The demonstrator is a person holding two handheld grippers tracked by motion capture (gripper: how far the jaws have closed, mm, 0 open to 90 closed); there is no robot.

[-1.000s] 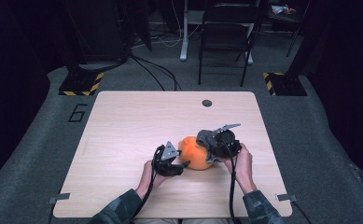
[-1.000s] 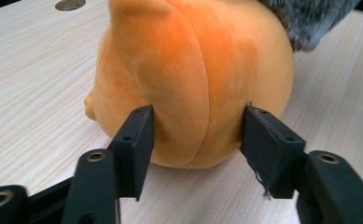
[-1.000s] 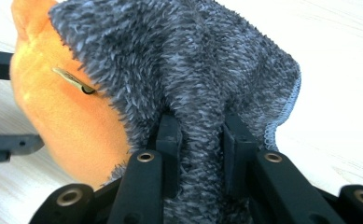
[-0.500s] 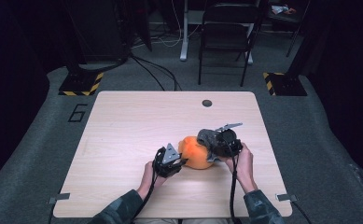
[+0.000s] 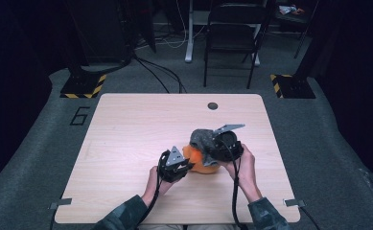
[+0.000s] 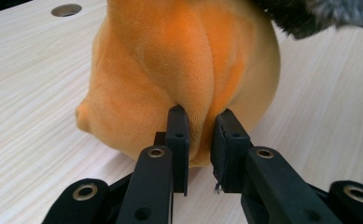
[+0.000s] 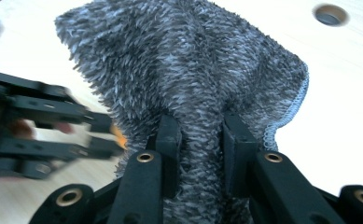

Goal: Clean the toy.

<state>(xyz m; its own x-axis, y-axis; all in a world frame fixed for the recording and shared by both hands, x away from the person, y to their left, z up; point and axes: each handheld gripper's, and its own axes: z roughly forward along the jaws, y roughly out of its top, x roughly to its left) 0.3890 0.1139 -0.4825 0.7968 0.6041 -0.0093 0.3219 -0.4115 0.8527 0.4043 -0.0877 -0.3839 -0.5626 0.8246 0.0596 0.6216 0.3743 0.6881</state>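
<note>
Two grips: left fingers pinching orange plush, right fingers clamping grey cloth.

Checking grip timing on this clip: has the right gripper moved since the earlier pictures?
Yes. The right gripper, shut on the grey fuzzy cloth, has shifted slightly up the high view, toward the table's round hole.
</note>
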